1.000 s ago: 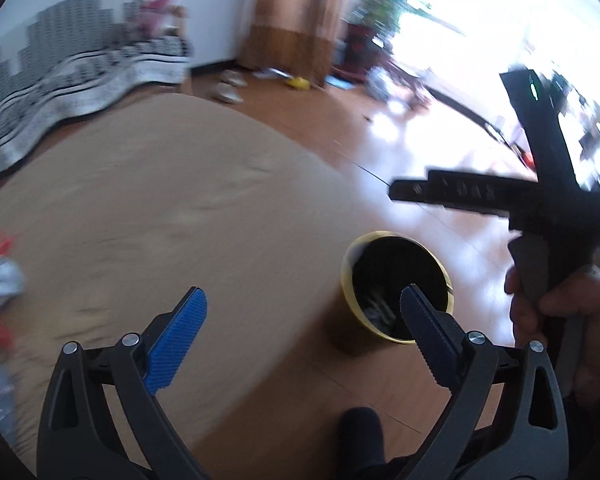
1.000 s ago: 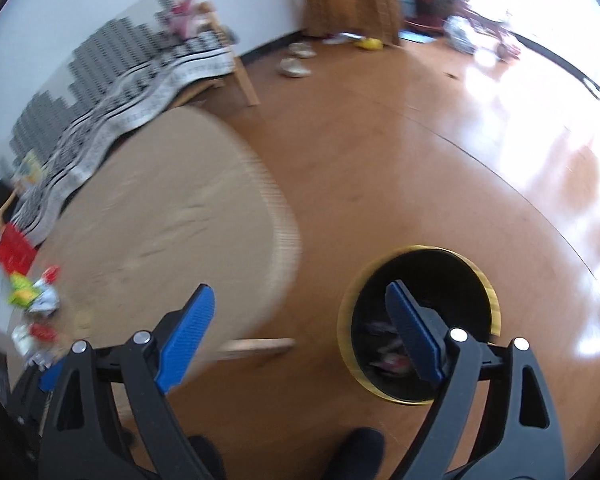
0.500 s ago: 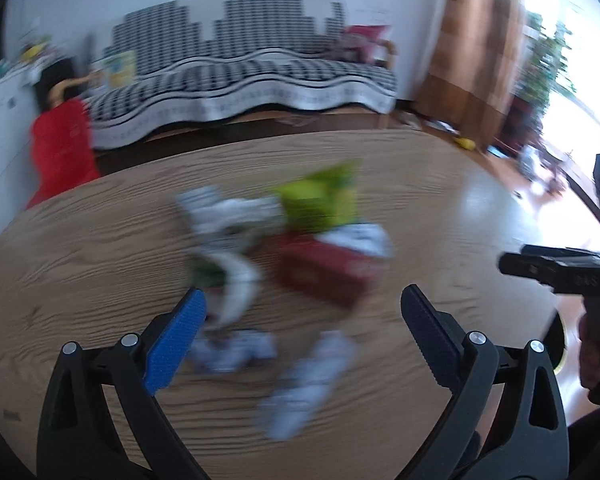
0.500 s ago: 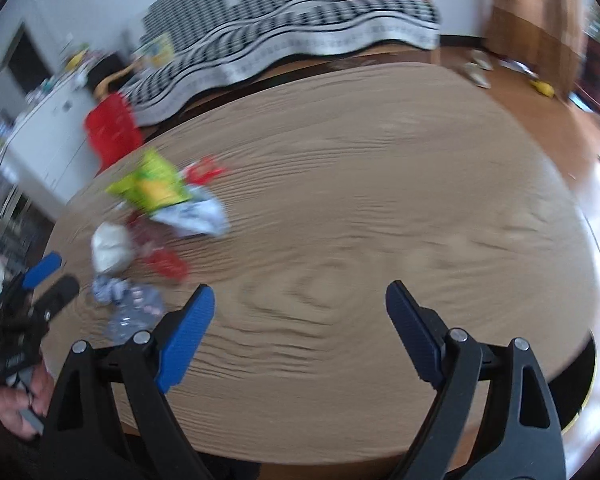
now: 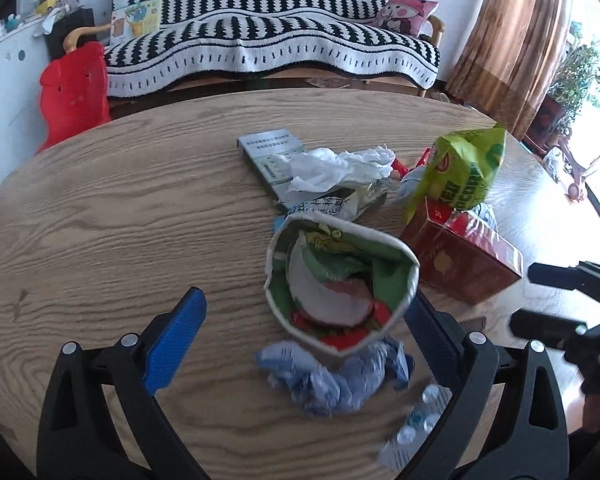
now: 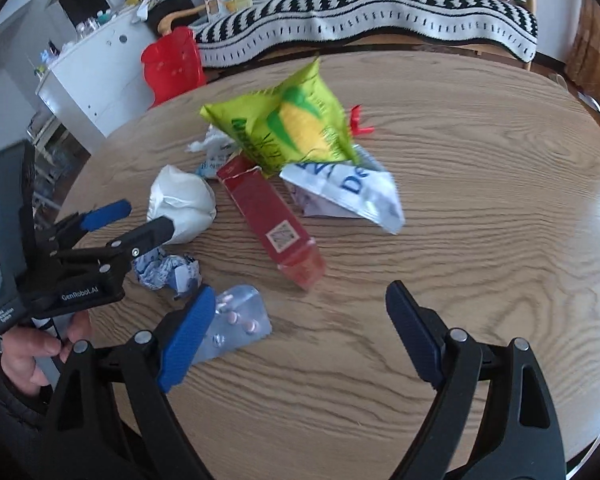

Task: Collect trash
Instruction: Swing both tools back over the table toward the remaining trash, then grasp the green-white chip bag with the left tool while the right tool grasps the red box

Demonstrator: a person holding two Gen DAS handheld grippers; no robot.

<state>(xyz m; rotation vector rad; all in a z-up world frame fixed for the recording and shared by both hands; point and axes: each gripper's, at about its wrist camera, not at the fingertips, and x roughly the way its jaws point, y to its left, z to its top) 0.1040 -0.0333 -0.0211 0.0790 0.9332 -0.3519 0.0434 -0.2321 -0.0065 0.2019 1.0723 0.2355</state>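
We see oval wood-grain worktop (image 6: 480, 200), trash pile (image 6: 292, 168) mid-surface, striped sofa (image 5: 284, 44) far side, left gripper (image 5: 304, 332) and right gripper (image 6: 296, 332) both spread wide, holding nothing

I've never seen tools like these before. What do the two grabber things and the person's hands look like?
Each is a black plastic frame with silver rivets and two ribbed blue finger pads. The left gripper carries white "GenRobot.AI" lettering, and a bare hand in a dark sleeve grips its handle. The right gripper looks the same. No cables show.
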